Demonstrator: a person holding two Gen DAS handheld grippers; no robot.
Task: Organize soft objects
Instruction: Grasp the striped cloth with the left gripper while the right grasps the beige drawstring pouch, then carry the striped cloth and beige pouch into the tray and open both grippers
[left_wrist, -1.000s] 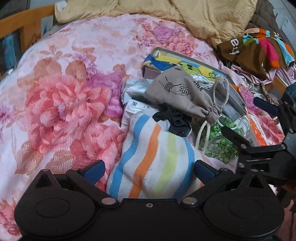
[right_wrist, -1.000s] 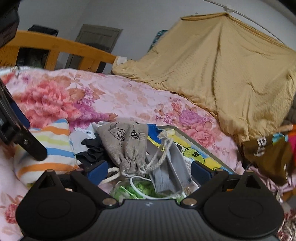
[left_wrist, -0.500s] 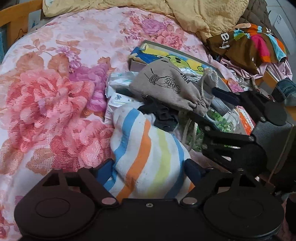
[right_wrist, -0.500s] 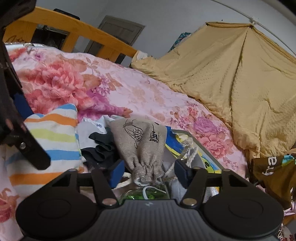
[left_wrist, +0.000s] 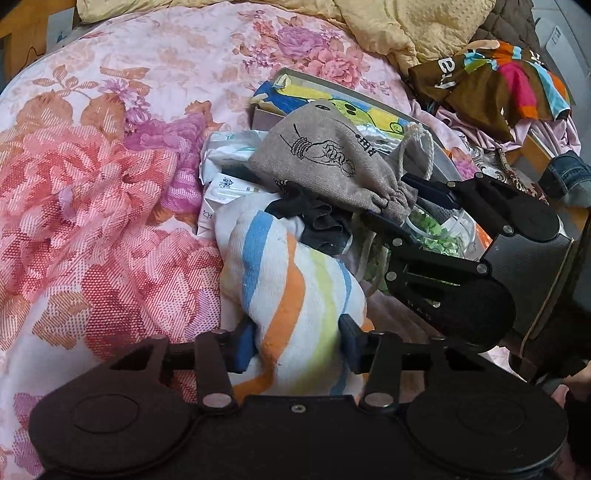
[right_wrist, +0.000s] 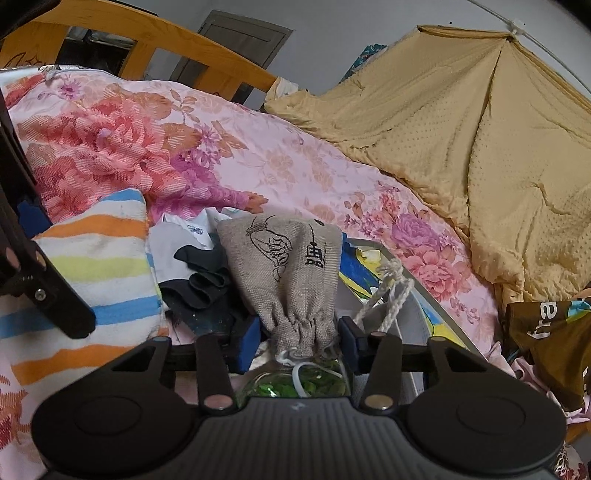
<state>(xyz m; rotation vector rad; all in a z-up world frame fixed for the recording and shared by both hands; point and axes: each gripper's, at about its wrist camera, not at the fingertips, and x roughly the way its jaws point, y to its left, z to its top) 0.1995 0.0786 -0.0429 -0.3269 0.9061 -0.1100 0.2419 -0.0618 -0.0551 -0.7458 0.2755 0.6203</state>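
A striped towel (left_wrist: 295, 288) in white, blue, orange and green lies bunched on the floral bedspread (left_wrist: 110, 184). My left gripper (left_wrist: 297, 343) is closing on its near end, and both blue pads press into the cloth. A grey drawstring pouch (right_wrist: 288, 266) with a black line drawing lies on the pile beside the towel (right_wrist: 96, 266). My right gripper (right_wrist: 300, 339) is closing around the pouch's gathered neck, with the pads against its sides. In the left wrist view the right gripper (left_wrist: 384, 197) comes in from the right onto the pouch (left_wrist: 325, 162).
A black cloth (left_wrist: 317, 221), white packets (left_wrist: 229, 147), a colourful picture box (left_wrist: 332, 99) and a glass jar of green bits (left_wrist: 436, 236) lie under and around the pouch. A yellow blanket (right_wrist: 480, 147), a brown multicoloured garment (left_wrist: 498, 77) and the wooden bed frame (right_wrist: 166, 40) surround the bed.
Both grippers narrowed from wide open. The left pads now pinch the striped towel. The right gripper moved in and lower, and its pads closed around the pouch's neck.
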